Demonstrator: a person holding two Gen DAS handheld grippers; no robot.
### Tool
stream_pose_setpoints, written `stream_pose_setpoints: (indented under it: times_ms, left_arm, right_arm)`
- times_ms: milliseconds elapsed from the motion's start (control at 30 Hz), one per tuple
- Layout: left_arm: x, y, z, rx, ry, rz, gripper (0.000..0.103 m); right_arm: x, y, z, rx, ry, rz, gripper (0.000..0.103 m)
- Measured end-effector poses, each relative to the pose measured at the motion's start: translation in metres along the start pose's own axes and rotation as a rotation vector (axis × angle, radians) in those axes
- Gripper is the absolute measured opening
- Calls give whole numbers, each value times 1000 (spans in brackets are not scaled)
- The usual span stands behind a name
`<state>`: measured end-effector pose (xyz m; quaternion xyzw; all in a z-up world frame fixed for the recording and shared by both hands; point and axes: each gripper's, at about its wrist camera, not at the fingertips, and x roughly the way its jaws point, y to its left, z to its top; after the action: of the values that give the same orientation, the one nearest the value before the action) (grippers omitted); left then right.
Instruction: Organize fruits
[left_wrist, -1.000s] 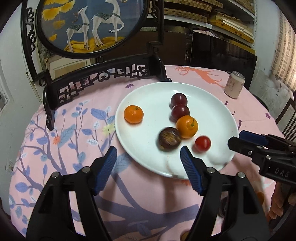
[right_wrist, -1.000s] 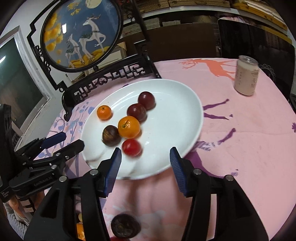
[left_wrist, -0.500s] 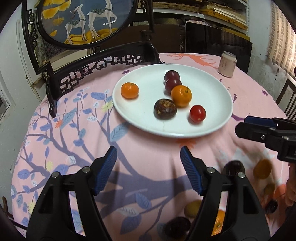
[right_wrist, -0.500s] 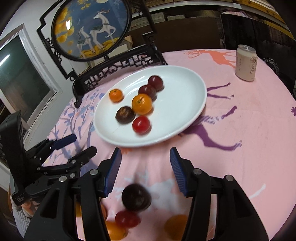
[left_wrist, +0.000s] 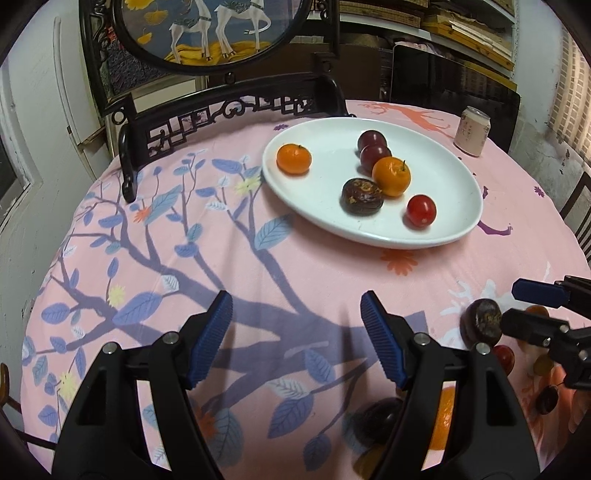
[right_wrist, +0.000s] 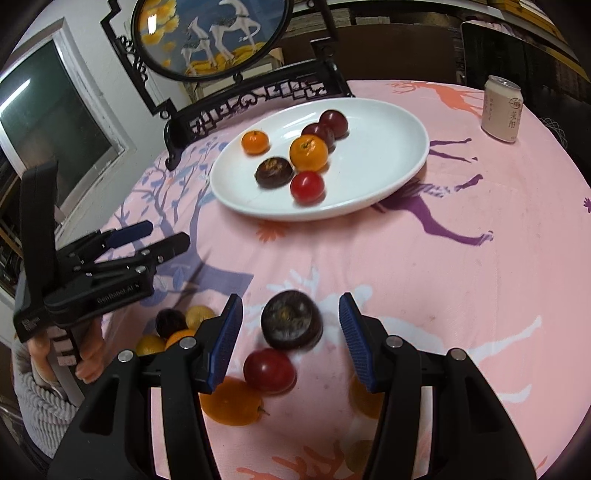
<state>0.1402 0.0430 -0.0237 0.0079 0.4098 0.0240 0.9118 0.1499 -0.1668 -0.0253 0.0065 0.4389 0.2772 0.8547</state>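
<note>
Right tool: my right tool (right_wrist: 290, 334) hangs low over the near part of the table, fingers spread wide, holding nothing.
Between its fingers: a dark passion fruit (right_wrist: 291, 319) lies on the cloth, touching neither pad that I can see.
Just behind it: a red plum (right_wrist: 269, 370) and an orange (right_wrist: 232, 402) sit close together on the cloth.
Left tool: my left tool (left_wrist: 297, 336) has its fingers apart too, empty, over the blue branch print.
Plate: the white plate (left_wrist: 454, 177) stands farther back on the table, carrying two oranges, two dark plums, one passion fruit and a red tomato (left_wrist: 421, 210).
Table: pink tablecloth (left_wrist: 166, 258) with leaf and deer prints.
Can: a pale drink can (right_wrist: 503, 109) stands upright, well apart from the plate, to its right.
</note>
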Motion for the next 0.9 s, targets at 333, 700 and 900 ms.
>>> stream_pose_setpoints:
  times_ms: [333, 700, 900]
  left_arm:
    - [-22, -1, -16, 54, -1, -36, 80]
    - [-24, -8, -35, 129, 67, -136, 82]
    - [-23, -10, -39, 139, 104, -194, 82]
  right_arm:
    - [14, 4, -5, -78, 37, -126, 56]
    - [-2, -22, 5, 62, -22, -80, 57]
    - [-3, -23, 5, 70, -21, -72, 57]
